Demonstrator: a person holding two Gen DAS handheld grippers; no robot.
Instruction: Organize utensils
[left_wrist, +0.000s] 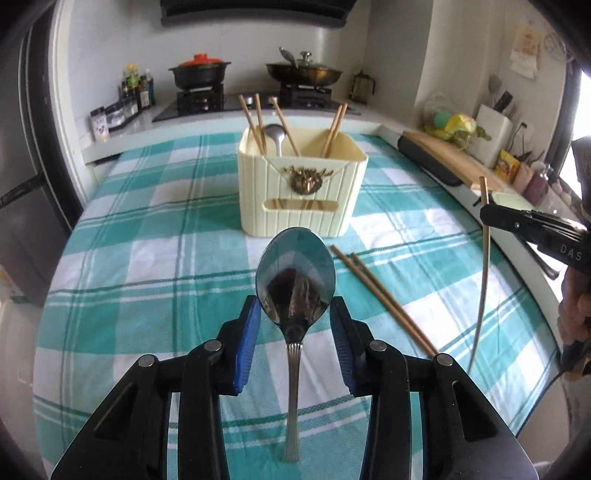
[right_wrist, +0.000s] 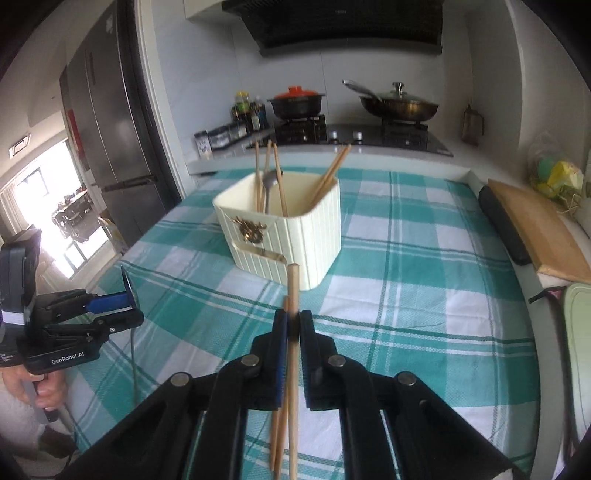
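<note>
The metal spoon (left_wrist: 295, 273) sits between the blue pads of my left gripper (left_wrist: 295, 317), clamped at the base of its bowl, bowl up and handle hanging down toward the checked cloth (left_wrist: 147, 258). My jaws there stand partly closed, just as wide as the spoon's neck.

My right gripper (right_wrist: 293, 325) is pinched nearly fully closed on a single wooden chopstick (right_wrist: 293, 291), held part-way along so the blunt end sticks up past my fingertips and the rest trails below; in the left wrist view the same chopstick (left_wrist: 484, 258) hangs clear of the cloth.

Two more chopsticks (left_wrist: 380, 299) lie side by side on the cloth, between my two grippers.

Ahead of both grippers stands the cream utensil holder (left_wrist: 303, 192) with a gold ornament on its front; several chopsticks and one spoon (left_wrist: 275, 136) stand in it.

Beyond the cloth, a stove (right_wrist: 351, 138) carries a red-lidded pot (right_wrist: 297, 101) and a lidded pan (right_wrist: 400, 105).
</note>
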